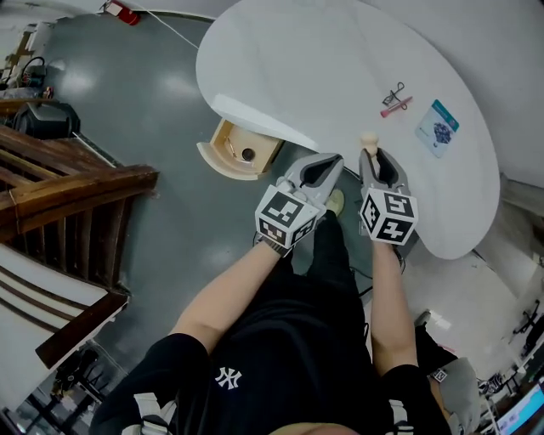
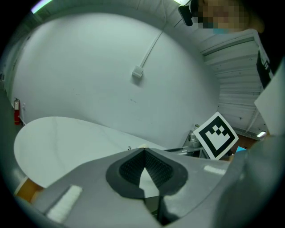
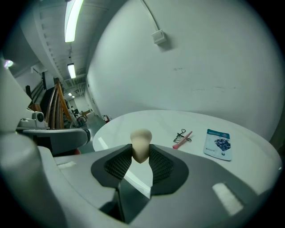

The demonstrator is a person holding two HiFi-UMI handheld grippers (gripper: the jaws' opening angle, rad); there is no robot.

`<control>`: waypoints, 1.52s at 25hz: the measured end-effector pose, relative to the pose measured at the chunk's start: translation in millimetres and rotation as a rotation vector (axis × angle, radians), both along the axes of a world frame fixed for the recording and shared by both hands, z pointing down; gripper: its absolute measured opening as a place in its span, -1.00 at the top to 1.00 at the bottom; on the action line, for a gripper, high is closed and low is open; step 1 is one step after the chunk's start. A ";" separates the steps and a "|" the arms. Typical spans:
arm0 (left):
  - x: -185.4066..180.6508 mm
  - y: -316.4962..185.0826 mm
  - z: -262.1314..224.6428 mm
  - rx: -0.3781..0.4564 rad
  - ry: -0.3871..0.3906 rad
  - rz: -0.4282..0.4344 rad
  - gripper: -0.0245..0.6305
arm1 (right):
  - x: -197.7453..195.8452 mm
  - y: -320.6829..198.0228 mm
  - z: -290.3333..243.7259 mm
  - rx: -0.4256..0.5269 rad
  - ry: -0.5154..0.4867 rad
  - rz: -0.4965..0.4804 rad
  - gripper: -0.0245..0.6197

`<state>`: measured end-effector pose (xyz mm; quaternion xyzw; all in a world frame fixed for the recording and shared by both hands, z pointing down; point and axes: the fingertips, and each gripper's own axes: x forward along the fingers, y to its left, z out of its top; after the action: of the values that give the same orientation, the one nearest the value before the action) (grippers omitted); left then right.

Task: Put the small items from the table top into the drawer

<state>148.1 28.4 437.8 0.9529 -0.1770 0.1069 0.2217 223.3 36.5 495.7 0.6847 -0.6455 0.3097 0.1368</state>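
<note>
My right gripper (image 1: 371,155) is shut on a small beige pear-shaped item (image 1: 369,141), held over the near edge of the white oval table (image 1: 297,68). In the right gripper view the beige item (image 3: 141,144) stands up between the pads. Further along the table lie an eyelash curler with a pink handle (image 1: 394,99) (image 3: 182,138) and a blue-and-white packet (image 1: 437,127) (image 3: 217,143). The wooden drawer (image 1: 231,153) stands pulled out at the table's left side, with a small dark thing in it. My left gripper (image 1: 327,163) (image 2: 143,153) hangs beside the right one, tips together, holding nothing.
A dark wooden railing (image 1: 59,204) stands on the grey floor to the left. The person's legs are below the grippers. A red extinguisher (image 1: 123,13) lies at the far wall. A white cable box (image 3: 159,36) hangs on the wall behind the table.
</note>
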 end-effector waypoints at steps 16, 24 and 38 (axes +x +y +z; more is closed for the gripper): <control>-143.3 -22.8 -14.6 0.031 0.017 -0.181 0.92 | -161.0 -40.0 -31.6 0.072 -0.004 -0.216 0.48; -198.7 -31.9 -8.1 0.034 0.008 -0.256 0.92 | -225.2 -50.6 -26.2 0.072 -0.010 -0.313 0.48; -262.7 -45.5 28.3 -0.018 -0.020 -0.355 0.92 | -299.6 -61.5 20.2 0.000 -0.013 -0.443 0.47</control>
<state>-114.6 -17.1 466.1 0.9035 -0.3438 0.0768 0.2441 -76.3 -25.0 515.8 0.5242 -0.7810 0.2764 0.1971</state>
